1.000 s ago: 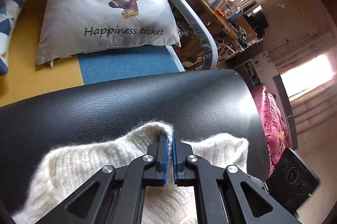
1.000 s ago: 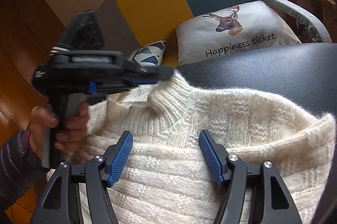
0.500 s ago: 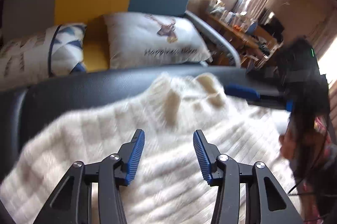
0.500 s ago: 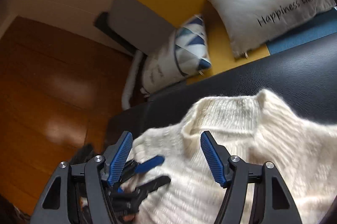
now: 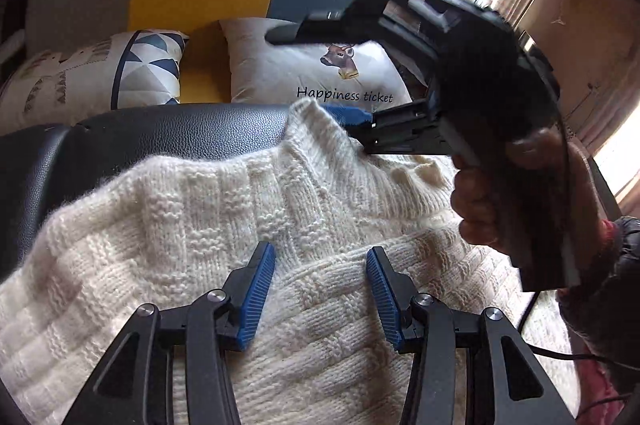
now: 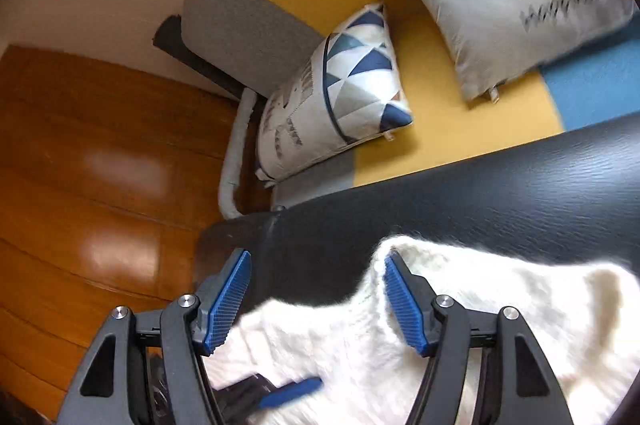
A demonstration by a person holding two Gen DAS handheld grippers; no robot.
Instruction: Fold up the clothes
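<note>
A cream knitted sweater (image 5: 224, 225) is spread on the black padded surface (image 5: 160, 133), collar toward its far edge. The left gripper (image 5: 320, 289) is held over the sweater, jaws wide. The right gripper (image 6: 316, 301) is positioned at the collar, jaws wide, nothing clamped

The pale cushion (image 5: 316, 65) with the deer head reads "Happiness ticket" in dark script; in the right wrist view those words are too blurred to read.
</note>
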